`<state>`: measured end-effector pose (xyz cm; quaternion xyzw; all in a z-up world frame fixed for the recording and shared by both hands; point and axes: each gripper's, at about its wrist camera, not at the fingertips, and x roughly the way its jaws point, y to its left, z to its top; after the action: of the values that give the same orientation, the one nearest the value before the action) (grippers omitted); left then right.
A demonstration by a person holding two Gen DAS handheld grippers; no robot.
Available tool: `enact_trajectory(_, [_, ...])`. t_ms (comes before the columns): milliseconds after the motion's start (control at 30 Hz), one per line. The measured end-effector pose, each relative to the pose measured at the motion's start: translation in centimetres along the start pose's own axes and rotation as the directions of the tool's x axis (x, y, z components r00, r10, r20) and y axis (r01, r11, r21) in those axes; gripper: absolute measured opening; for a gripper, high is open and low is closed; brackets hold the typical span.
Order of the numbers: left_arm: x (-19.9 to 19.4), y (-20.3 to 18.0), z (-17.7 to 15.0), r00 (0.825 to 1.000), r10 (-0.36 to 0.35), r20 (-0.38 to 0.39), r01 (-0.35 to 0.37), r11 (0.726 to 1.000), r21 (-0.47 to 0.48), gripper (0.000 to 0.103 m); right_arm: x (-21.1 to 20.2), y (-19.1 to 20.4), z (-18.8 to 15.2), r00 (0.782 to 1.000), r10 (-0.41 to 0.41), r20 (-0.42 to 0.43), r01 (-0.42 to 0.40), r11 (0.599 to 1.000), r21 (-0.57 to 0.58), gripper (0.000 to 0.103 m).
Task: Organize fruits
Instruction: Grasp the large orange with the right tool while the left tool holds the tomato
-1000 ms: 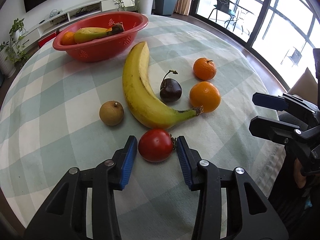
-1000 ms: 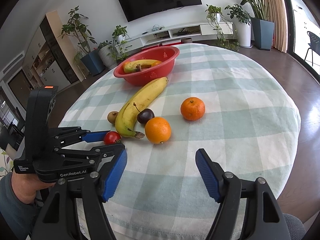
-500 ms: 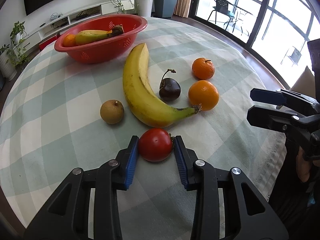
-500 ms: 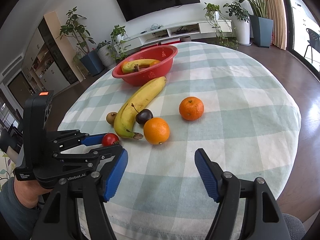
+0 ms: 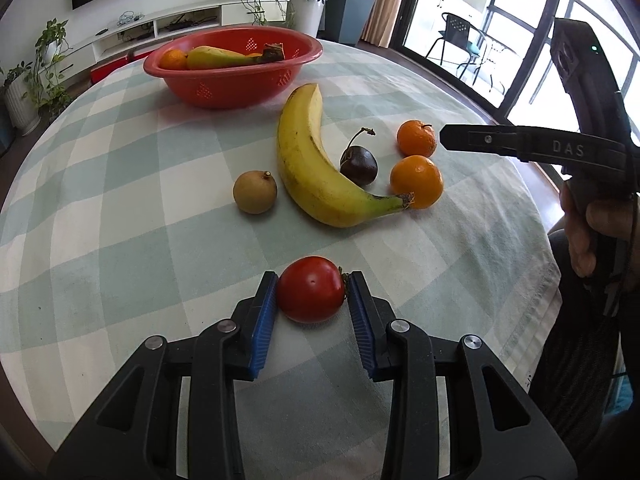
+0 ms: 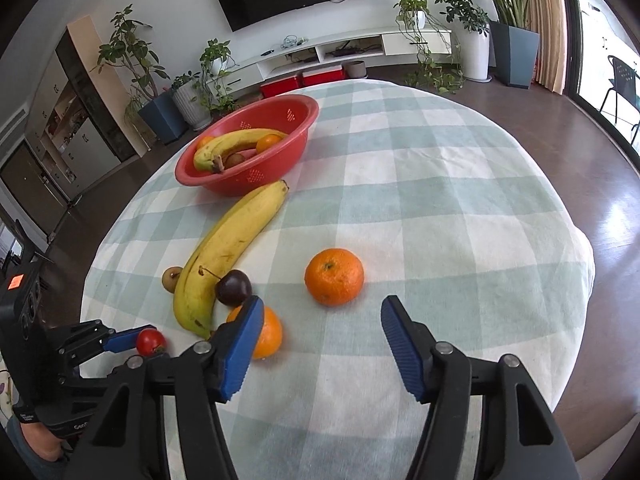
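Left hand-held gripper (image 5: 312, 294) grasps tomato (image 5: 311, 289); right hand-held gripper (image 6: 322, 344) closing, empty; checked tablecloth (image 6: 440, 208), possibly round.

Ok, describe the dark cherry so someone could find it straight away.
Start at the red bowl, then follow the long banana lying in front of it. The cherry sits in its inner curve, beside two oranges: the only dark, stemmed fruit.

left gripper (image 5: 312, 292) jaws closed onto tomato (image 5: 311, 289), right gripper (image 6: 322, 350) jaws closing, empty
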<state>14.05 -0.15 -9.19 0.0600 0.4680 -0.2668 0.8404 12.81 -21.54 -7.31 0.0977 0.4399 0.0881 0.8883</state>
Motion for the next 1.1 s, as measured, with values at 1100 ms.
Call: enact_trajectory(1100, [-0.8,0.5,0.0,1.0,-0.01,0.029,0.011,0.999,-0.043,0.033,2.3,-0.6,0.7,0.999,-0.027,0.018,0.028,0.999,-0.023,0.042])
